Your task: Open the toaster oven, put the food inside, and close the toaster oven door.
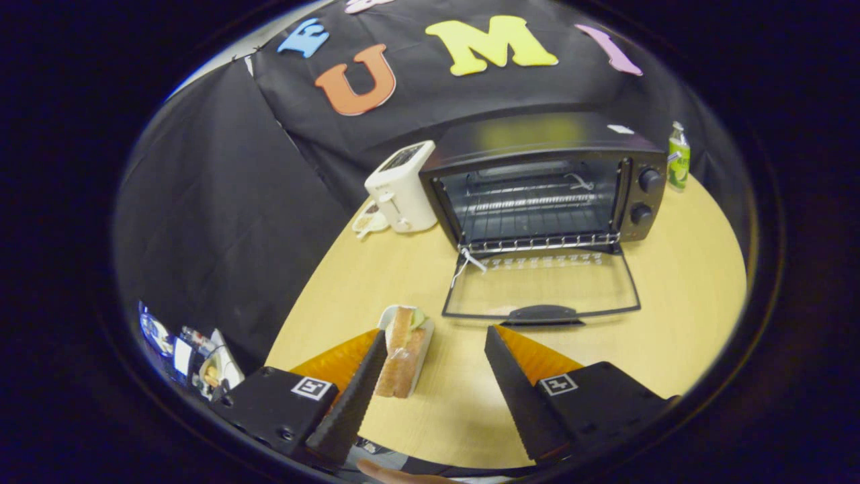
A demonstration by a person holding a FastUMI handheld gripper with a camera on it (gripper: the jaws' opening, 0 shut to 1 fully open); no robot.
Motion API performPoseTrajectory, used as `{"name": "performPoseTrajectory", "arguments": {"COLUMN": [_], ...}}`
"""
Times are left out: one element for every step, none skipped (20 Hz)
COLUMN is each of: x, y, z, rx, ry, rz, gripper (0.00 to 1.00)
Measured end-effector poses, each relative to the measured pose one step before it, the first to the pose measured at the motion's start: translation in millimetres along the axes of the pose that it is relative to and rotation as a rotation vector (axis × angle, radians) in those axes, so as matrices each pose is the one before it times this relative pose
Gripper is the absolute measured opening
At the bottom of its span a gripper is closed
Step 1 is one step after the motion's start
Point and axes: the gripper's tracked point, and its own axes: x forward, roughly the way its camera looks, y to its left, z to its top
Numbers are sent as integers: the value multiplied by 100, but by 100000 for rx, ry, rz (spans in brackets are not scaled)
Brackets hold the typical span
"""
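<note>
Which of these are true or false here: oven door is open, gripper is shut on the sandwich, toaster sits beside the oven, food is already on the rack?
1. The toaster oven door is open. True.
2. The gripper is shut on the sandwich. False: its fingers are spread, the sandwich lying by one finger.
3. A white toaster stands beside the oven. True.
4. The food is on the oven rack. False: it lies on the table.

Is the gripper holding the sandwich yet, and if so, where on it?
Nothing is held. The gripper is open; the sandwich lies on the table beside one finger, not pressed by both.
</note>
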Motion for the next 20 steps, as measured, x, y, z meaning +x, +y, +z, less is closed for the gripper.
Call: {"name": "performPoseTrajectory", "arguments": {"x": [328, 252, 638, 441, 478, 436, 393, 530, 400, 367, 188, 136, -119, 224, 158, 117, 205, -116, -44, -73], "y": [799, 824, 440, -162, -604, -199, 143, 205, 245, 59, 77, 287, -87, -395, -411, 3, 92, -263, -102, 1], "z": [-362, -323, -185, -142, -152, -396, -237, -145, 5, -38, -54, -153, 38, -35, -59, -191, -14, 40, -4, -73], "rx": [2780, 3788, 2852, 2011, 898, 1323, 1812, 1076, 440, -496, -1183, -854, -485, -596, -424, 1039, 1719, 1279, 962, 217], "ry": [3891, 3162, 2803, 2794, 2986, 3209, 2884, 1992, 1091, 965, 1341, 930, 427, 100, 721, 870, 303, 109, 111, -176], "rz": [4364, 4907, 3563, 53, -1604, -1443, 42, 1301, 809, -307, -491, 603, -1220, -2249, -1806, 591, 1144, 311, 376, 584], "gripper": [96, 95, 94, 93, 89, 86, 83, 82, 79, 77, 73, 68, 63, 58, 53, 50, 47, 46, 44, 41]}}
